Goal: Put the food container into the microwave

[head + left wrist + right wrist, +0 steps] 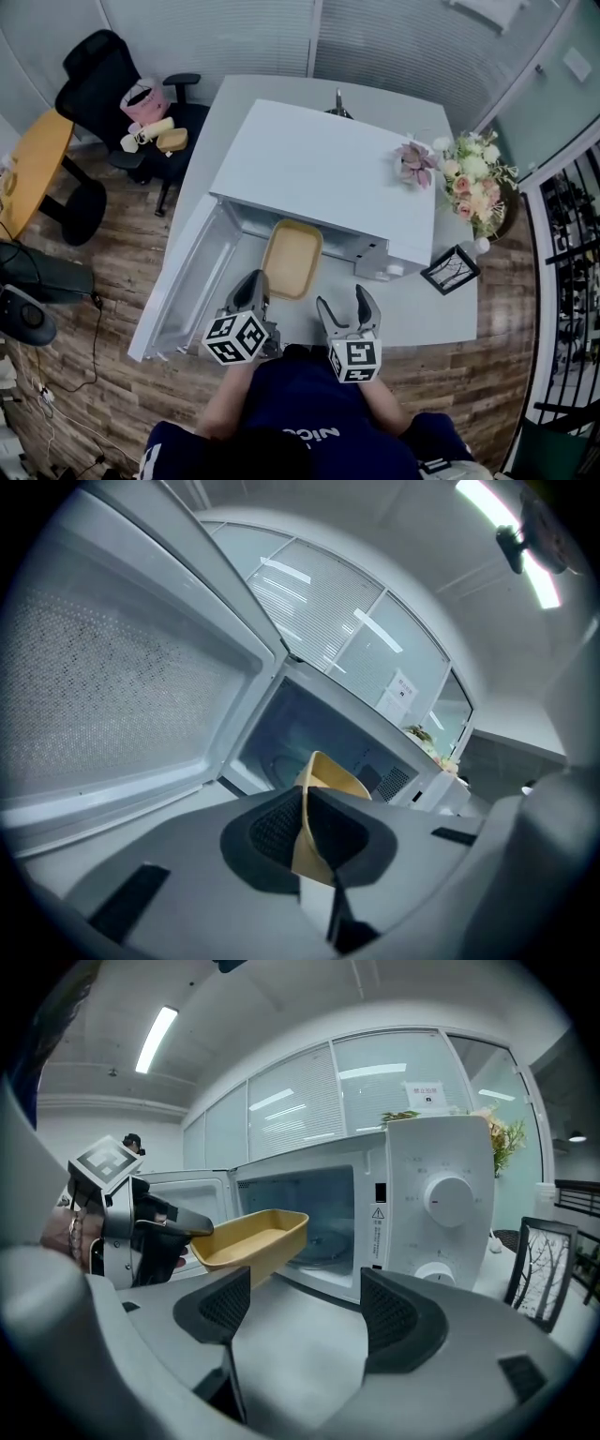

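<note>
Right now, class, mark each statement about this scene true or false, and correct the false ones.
1. The microwave has its door open. True.
2. The left hand-held gripper is empty. False: it is shut on the rim of the food container.
3. The right hand-held gripper has its jaws apart, holding nothing. True.
4. The food container sits on top of the microwave. False: it is held at the microwave's open front.
</note>
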`<move>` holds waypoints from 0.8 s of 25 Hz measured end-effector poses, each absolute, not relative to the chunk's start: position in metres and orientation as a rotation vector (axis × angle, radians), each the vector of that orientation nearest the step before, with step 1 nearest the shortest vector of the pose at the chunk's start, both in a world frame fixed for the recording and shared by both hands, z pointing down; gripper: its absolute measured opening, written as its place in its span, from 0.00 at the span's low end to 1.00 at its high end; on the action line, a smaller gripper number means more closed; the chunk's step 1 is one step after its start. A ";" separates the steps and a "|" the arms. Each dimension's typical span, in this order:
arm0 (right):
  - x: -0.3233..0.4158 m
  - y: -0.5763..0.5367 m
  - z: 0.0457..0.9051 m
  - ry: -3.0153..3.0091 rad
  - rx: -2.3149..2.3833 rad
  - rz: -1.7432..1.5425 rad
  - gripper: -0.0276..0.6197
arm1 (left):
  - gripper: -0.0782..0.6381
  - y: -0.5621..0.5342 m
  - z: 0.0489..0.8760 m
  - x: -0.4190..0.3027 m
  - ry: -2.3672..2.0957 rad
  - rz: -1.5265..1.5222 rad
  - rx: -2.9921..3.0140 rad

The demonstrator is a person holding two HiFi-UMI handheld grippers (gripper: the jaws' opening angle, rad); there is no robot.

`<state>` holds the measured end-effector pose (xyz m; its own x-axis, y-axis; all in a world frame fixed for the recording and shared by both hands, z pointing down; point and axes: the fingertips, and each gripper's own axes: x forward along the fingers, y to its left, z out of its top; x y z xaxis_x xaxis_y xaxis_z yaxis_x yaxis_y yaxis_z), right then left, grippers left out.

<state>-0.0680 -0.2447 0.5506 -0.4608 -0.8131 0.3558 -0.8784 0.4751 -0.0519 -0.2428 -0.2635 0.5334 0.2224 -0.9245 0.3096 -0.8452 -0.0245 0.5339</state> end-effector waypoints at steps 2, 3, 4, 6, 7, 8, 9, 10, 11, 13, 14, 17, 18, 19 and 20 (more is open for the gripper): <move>-0.070 -0.248 0.549 -2.458 1.420 0.331 0.60 | 0.14 -0.268 0.533 -0.241 -1.635 -0.169 1.880; -0.071 -0.248 0.549 -2.463 1.415 0.335 0.60 | 0.14 -0.270 0.532 -0.241 -1.636 -0.171 1.886; -0.072 -0.249 0.549 -2.466 1.414 0.341 0.60 | 0.14 -0.273 0.531 -0.241 -1.636 -0.174 1.890; -0.072 -0.252 0.548 -2.470 1.419 0.350 0.60 | 0.14 -0.279 0.531 -0.241 -1.638 -0.183 1.885; -0.071 -0.253 0.547 -2.473 1.419 0.351 0.60 | 0.14 -0.283 0.531 -0.241 -1.642 -0.188 1.879; -0.071 -0.254 0.547 -2.476 1.417 0.351 0.60 | 0.14 -0.287 0.531 -0.241 -1.647 -0.193 1.871; -0.070 -0.255 0.547 -2.478 1.414 0.351 0.60 | 0.14 -0.291 0.531 -0.241 -1.651 -0.197 1.865; -0.069 -0.256 0.547 -2.480 1.409 0.353 0.60 | 0.14 -0.296 0.532 -0.241 -1.652 -0.202 1.859; -0.069 -0.256 0.547 -2.482 1.400 0.356 0.59 | 0.14 -0.300 0.533 -0.240 -1.653 -0.206 1.852; -0.070 -0.256 0.547 -2.489 1.380 0.358 0.59 | 0.14 -0.308 0.536 -0.239 -1.656 -0.209 1.841; -0.071 -0.257 0.547 -2.493 1.374 0.360 0.59 | 0.14 -0.312 0.537 -0.239 -1.658 -0.206 1.837; -0.072 -0.260 0.547 -2.500 1.369 0.373 0.59 | 0.14 -0.324 0.541 -0.236 -1.658 -0.193 1.833; -0.072 -0.262 0.548 -2.503 1.361 0.377 0.59 | 0.14 -0.328 0.542 -0.235 -1.659 -0.194 1.832; -0.072 -0.263 0.548 -2.506 1.354 0.380 0.59 | 0.14 -0.332 0.542 -0.235 -1.661 -0.198 1.829; -0.071 -0.263 0.549 -2.507 1.351 0.382 0.59 | 0.14 -0.336 0.543 -0.234 -1.662 -0.204 1.826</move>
<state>-0.0714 -0.2630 0.5486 -0.5303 -0.7704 0.3540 -0.8408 0.5313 -0.1035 -0.2341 -0.3355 0.5432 0.1836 -0.9345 0.3051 -0.8327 0.0171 0.5534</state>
